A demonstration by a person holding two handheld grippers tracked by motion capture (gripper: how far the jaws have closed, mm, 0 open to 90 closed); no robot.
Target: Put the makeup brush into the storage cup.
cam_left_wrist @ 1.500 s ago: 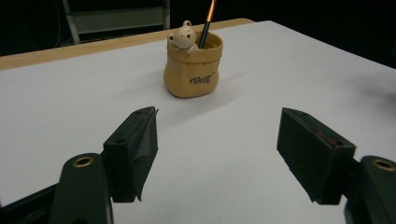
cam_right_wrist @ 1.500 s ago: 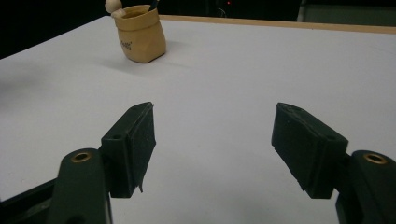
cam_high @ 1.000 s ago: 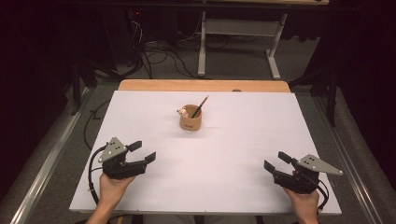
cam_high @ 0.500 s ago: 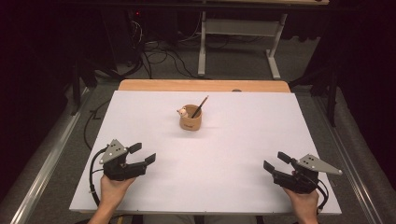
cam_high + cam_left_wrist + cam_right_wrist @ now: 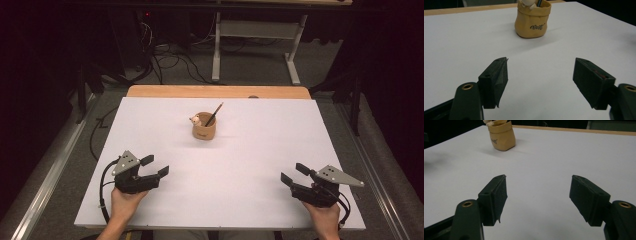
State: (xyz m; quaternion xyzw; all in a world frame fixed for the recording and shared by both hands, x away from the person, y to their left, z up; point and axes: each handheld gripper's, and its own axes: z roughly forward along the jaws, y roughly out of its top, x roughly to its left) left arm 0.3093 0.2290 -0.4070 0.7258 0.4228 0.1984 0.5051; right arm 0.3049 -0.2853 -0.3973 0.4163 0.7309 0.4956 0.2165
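High view: tan soft-sided cup holding a dark pencil, mid-table toward the far edge of the white tabletop, well apart from left gripper and right gripper.

Left gripper view: jaws spread wide, empty; cup ahead.

Right gripper view: jaws wide, empty; cup far upper left.

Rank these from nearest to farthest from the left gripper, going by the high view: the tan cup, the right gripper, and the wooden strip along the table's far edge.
1. Tan cup: up and to the right of the left gripper, mid-table.
2. Wooden strip: along the table's far edge, beyond the cup.
3. Right gripper: across the table, near the front right corner.
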